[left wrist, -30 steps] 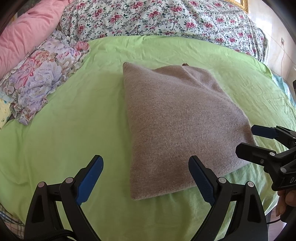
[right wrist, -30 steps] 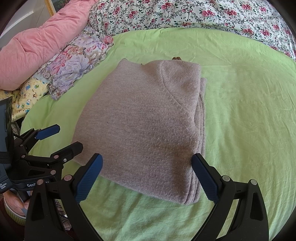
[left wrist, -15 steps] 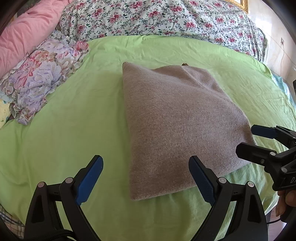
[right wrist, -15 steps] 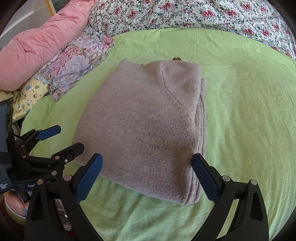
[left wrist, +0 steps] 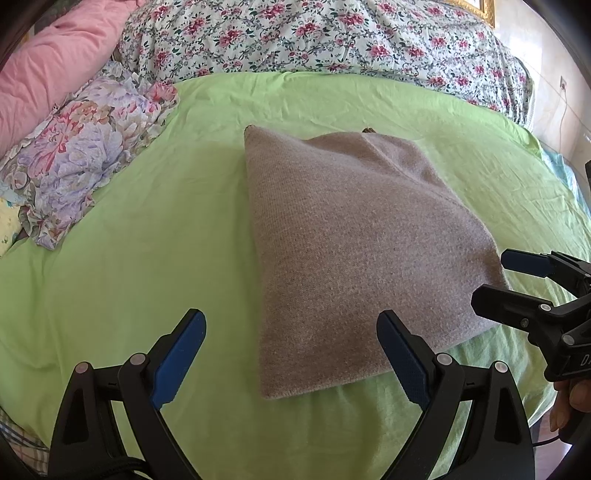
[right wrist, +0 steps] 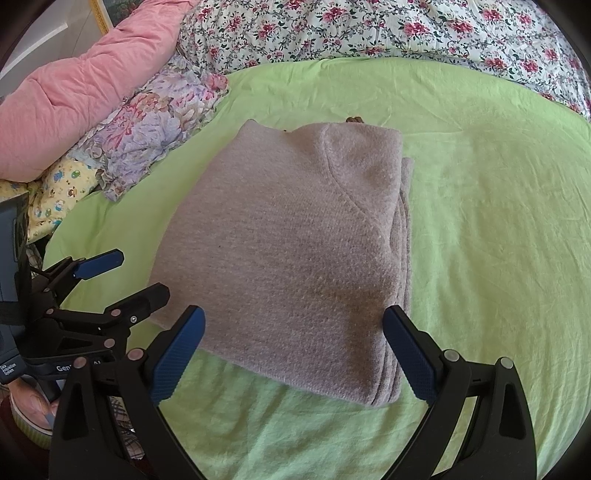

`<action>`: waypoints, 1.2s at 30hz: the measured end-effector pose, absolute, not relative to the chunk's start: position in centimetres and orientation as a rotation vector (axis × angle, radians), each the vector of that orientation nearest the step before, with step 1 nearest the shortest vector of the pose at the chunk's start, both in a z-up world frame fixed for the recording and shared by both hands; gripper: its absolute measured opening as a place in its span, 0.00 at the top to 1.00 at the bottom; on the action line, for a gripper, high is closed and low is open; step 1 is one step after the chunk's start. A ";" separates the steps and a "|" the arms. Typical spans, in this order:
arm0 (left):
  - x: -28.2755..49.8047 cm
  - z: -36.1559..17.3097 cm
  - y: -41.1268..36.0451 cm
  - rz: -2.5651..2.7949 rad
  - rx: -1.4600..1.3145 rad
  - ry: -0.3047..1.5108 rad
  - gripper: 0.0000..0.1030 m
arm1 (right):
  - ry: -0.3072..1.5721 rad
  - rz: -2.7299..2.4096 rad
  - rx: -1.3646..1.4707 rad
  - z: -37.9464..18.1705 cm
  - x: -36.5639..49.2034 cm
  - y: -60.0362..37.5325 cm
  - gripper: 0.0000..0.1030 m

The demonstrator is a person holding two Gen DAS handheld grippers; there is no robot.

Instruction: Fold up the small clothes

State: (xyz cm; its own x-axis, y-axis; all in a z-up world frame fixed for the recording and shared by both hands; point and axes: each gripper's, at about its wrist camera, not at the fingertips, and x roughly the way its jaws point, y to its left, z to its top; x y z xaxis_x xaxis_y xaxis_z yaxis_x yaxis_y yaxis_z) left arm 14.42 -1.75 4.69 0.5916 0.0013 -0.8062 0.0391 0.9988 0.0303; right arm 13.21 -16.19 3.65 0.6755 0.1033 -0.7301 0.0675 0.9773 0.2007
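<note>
At the far left, a pink quilt [left wrist: 48,70] and a crumpled floral cloth [left wrist: 81,166] lie off to the side of the green bed sheet [left wrist: 129,258], well apart from my work. My left tool [left wrist: 290,350] hovers low over the sheet with its blue pads spread wide and nothing between them, its right pad over the near left part of the grey knit sweater [left wrist: 354,251]. The sweater lies flat in the middle of the bed, folded into a neat rectangle; from the right wrist its stacked layers [right wrist: 402,258] show along the right edge. My right tool [right wrist: 293,350] is likewise spread and empty, poised above the near edge of the sweater [right wrist: 288,251], with the left tool [right wrist: 122,277] visible beside it at the bundle's left.

I judge the folding is nearly or fully done. If one more fold is wanted, I should pinch both near corners through all the layers, lift evenly, and carry them to the far edge without dragging. The thick knit will likely slump, so the grips must catch the bottom layer too. Further right, the sheet is bare up to the floral duvet [right wrist: 424,29].
</note>
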 end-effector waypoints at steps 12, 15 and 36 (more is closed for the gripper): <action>14.4 5.3 -1.9 -0.009 0.060 0.912 0.09 | 0.807 0.012 0.228 4.7 12.5 -16.5 0.06; 14.5 5.3 -1.9 -0.013 0.058 0.913 0.09 | 0.806 0.008 0.233 4.7 12.4 -16.9 0.06; 14.3 5.6 -1.6 -0.017 0.036 0.915 0.09 | 0.808 0.004 0.236 4.4 12.5 -17.4 0.06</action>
